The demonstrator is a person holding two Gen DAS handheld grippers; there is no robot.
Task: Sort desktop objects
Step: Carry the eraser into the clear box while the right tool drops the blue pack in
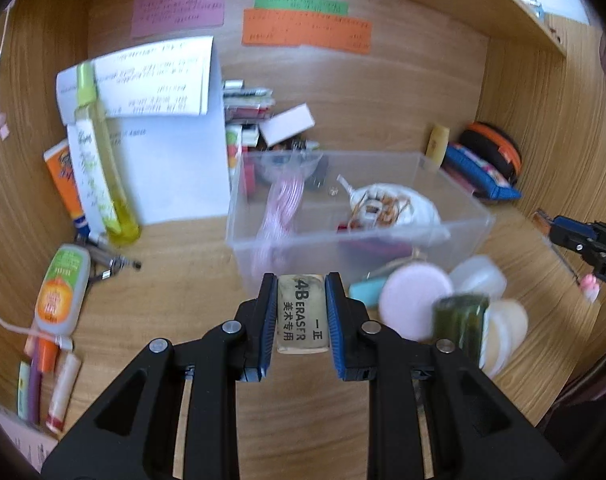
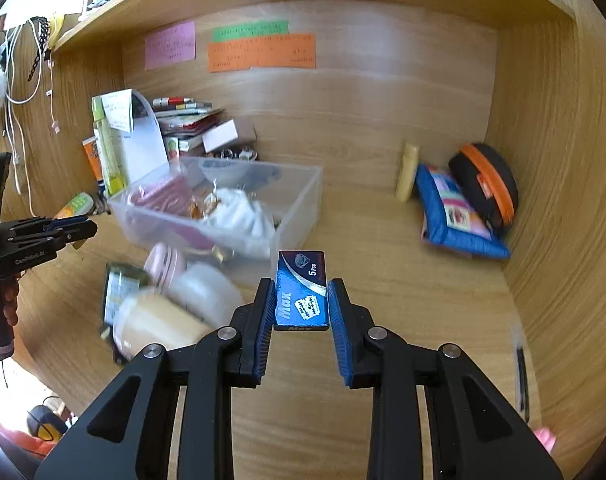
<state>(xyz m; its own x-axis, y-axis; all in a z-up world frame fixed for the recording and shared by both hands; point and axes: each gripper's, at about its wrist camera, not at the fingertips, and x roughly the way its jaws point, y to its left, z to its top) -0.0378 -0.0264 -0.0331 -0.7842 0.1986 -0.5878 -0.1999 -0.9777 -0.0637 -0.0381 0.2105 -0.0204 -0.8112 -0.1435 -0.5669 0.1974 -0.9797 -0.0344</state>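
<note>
The left gripper (image 1: 302, 312) is clamping a grey 4B eraser (image 1: 302, 314) between its blue pads, holding it clear of the wooden desk (image 1: 191, 300). The right gripper (image 2: 301, 304) is pinching a small blue box (image 2: 302, 290) marked Max, also above the desk. Just beyond both sits a clear plastic bin (image 1: 355, 232) holding a white bag (image 1: 399, 208) and pink items. Round lidded containers (image 1: 417, 304) are lying beside its near corner. Farther back, a tall yellow-green bottle (image 1: 99, 160) is leaning against white papers (image 1: 171, 136), and coloured notes (image 1: 307, 32) are sticking to the back panel.
</note>
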